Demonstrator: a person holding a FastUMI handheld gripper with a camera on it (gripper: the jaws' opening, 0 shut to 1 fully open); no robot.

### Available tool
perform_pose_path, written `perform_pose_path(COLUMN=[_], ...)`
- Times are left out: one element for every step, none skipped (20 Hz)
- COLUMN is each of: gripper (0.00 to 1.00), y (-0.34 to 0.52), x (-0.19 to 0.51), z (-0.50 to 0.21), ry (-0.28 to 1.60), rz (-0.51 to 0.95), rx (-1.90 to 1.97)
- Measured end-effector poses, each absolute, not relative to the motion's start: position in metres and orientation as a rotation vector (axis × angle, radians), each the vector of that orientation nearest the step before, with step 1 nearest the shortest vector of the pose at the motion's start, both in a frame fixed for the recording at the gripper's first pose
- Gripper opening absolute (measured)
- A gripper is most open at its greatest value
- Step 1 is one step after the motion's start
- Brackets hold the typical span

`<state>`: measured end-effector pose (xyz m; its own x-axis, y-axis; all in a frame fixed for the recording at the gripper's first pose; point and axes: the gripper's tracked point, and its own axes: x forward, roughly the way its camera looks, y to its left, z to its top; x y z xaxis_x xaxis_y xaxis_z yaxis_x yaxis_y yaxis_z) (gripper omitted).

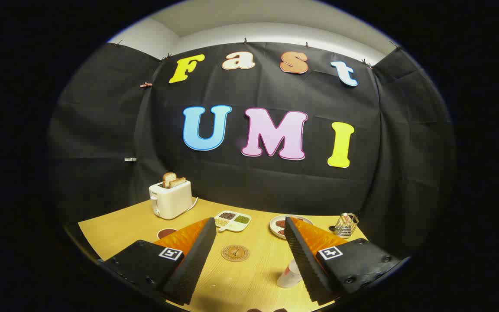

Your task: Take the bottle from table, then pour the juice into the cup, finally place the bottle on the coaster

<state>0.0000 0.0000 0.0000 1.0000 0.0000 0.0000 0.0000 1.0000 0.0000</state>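
The gripper (pixel 249 255) has its 2 fingers spread wide apart, holding nothing, over a pale wooden table (pixel 115 234). Each finger carries a small square black-and-white marker. Between the fingers lies a round brown coaster (pixel 235 253) (its printed emblem is too small to read). A white bottle (pixel 290 274) stands just inside the right finger, partly hidden. Beyond are a white toaster (pixel 170 199) with 2 bread slices, a divided dish (pixel 232 220), a plate (pixel 275 225) and a wire holder (pixel 347 224). Black cloth walls the booth.

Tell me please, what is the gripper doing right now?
Gripper: open, fingers spread wide over the table, holding nothing; the coaster lies between them.
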Motion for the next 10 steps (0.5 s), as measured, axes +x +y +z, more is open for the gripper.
perform_pose_path(gripper=[0.97,0.97,0.97,0.97,0.97,0.97,0.97,0.97,0.97,0.97], y=[-0.0019,-0.0036,-0.0039,-0.0050,-0.0062,-0.0078,-0.0086,-0.0096,-0.0106,-0.0109], x=[0.0009,0.0008,0.0007,0.0012,0.0011,0.0011,0.0011,0.0005,0.0007,0.0008], z=[-0.0009,-0.0023,-0.0034,-0.0046,-0.0053,-0.0056,-0.0067,-0.0073,-0.0078,-0.0084], ry=[-0.001,0.001,0.002,0.003,0.004,0.006,0.006,0.004,0.003,0.005], rz=[-0.002,-0.004,-0.004,-0.005,-0.008,-0.010,-0.013,-0.015,-0.017,-0.019], rx=[-0.005,-0.002,0.003,0.007,0.007,0.009,0.015,0.019,0.019,0.016])
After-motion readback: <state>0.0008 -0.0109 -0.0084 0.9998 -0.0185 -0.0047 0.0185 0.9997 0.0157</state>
